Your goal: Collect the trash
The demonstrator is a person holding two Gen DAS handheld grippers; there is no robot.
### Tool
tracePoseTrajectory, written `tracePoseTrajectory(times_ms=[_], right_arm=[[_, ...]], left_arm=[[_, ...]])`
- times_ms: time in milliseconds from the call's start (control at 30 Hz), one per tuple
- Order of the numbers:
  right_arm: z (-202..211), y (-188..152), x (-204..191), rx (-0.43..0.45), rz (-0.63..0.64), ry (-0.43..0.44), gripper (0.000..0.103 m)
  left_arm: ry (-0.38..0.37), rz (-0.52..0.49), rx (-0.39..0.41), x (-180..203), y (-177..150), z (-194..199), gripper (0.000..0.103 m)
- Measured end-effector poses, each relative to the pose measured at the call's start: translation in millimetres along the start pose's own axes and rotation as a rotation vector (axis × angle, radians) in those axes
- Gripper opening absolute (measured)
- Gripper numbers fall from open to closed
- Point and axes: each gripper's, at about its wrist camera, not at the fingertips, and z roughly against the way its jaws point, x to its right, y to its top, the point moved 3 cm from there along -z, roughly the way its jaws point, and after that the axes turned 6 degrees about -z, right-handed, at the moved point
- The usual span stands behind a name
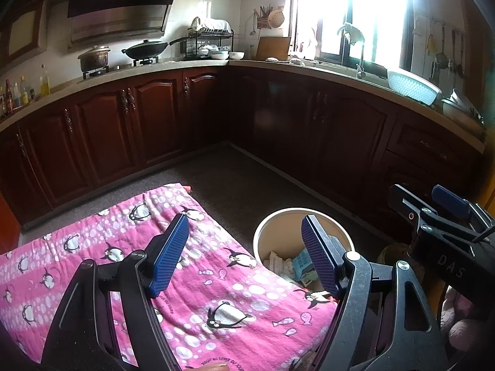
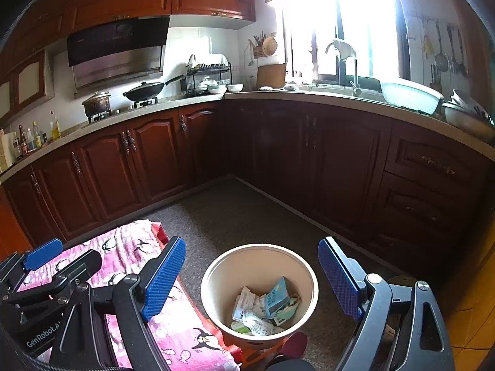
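Observation:
A cream round bin [image 2: 216, 273] stands on the floor and holds crumpled paper and small packets [image 2: 266, 306]. In the left wrist view the same bin [image 1: 278, 216] shows just right of the pink penguin cloth [image 1: 216, 293]. My left gripper [image 1: 246, 256] hangs open above the cloth's right edge, nothing between its blue pads. My right gripper [image 2: 250, 278] is open too, its pads standing either side of the bin from above, holding nothing. Each gripper shows at the edge of the other's view.
Dark wooden cabinets [image 2: 154, 160] run along the back and right under a counter with a wok [image 2: 145, 91], a pot [image 2: 96, 102], bottles [image 2: 31, 139] and a white basket [image 2: 411, 95]. Grey carpet [image 2: 241, 216] lies between cabinets and bin.

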Motion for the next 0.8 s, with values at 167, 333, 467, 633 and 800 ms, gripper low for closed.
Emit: tracePoseTrajectory(times_ms=[167, 333, 467, 633, 800], right_arm=[[1.4, -0.3, -1.7, 0.006, 0.003, -0.003, 0.086], [2.1, 0.4, -2.4, 0.010, 0.003, -0.004, 0.086], [3.1, -0.2, -3.0, 0.014, 0.006, -0.006, 0.086], [2.2, -1.5, -2.9, 0.012, 0.004, -0.010, 0.086], [2.5, -0.8, -1.4, 0.013, 0.002, -0.012, 0.086]], left_arm=[[-0.001, 0.004, 0.005, -1.4, 0.4, -0.1, 0.075], [-0.004, 0.006, 0.005, -1.9, 0.4, 0.4, 0.075], [-0.005, 0.007, 0.004, -1.0, 0.6, -0.2, 0.075], [-0.005, 0.008, 0.007, -0.5, 1.0, -0.7, 0.075], [-0.007, 0.004, 0.007, 0.7, 1.0, -1.1, 0.075]])
